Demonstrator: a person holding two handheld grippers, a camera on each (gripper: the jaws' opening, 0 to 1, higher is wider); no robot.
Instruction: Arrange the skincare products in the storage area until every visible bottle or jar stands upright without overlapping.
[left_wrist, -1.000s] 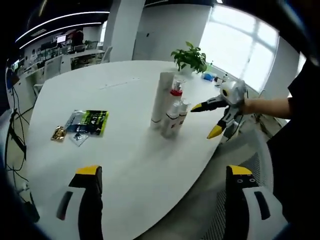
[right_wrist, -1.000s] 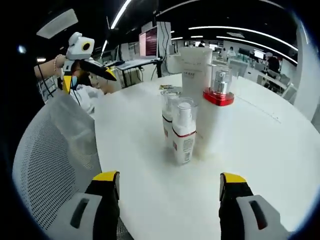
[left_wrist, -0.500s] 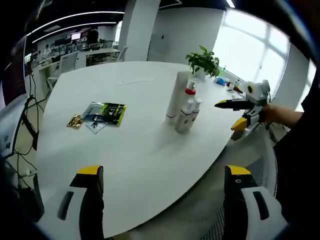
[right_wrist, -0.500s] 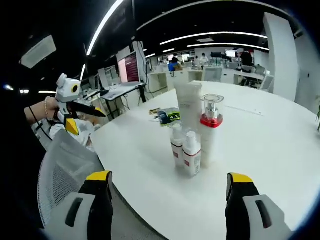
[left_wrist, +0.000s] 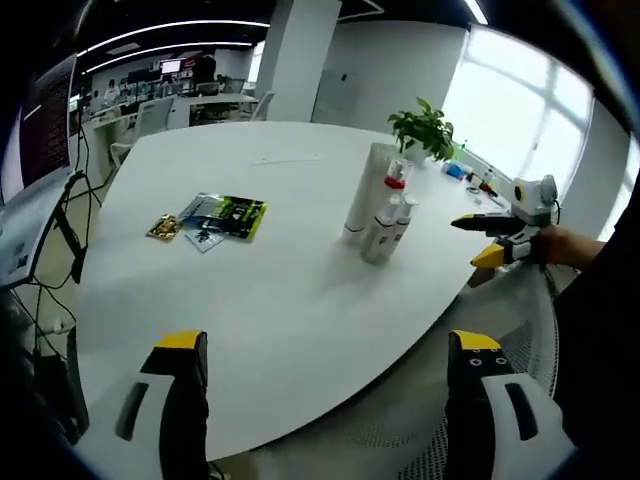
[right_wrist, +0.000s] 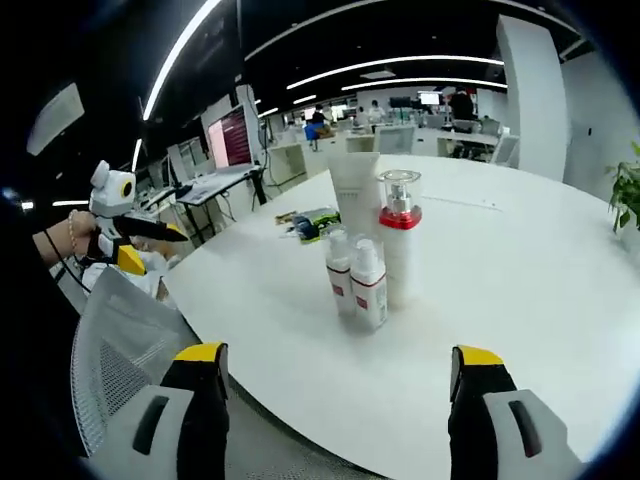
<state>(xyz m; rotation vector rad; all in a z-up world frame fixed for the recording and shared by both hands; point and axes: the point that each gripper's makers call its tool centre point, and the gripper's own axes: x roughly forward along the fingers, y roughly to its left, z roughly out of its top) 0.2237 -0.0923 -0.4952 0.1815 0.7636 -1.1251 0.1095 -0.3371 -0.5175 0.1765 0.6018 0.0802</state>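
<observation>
Four white skincare bottles (right_wrist: 372, 258) stood upright, clustered at frame centre on the white tabletop (right_wrist: 520, 330); both grippers' jaws gaped empty.

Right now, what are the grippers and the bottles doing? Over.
Both hand-held grippers open, empty, off the table edge. Four skincare bottles upright, clustered close together on the white table. Snack packets lie apart. Nothing in the way.
</observation>
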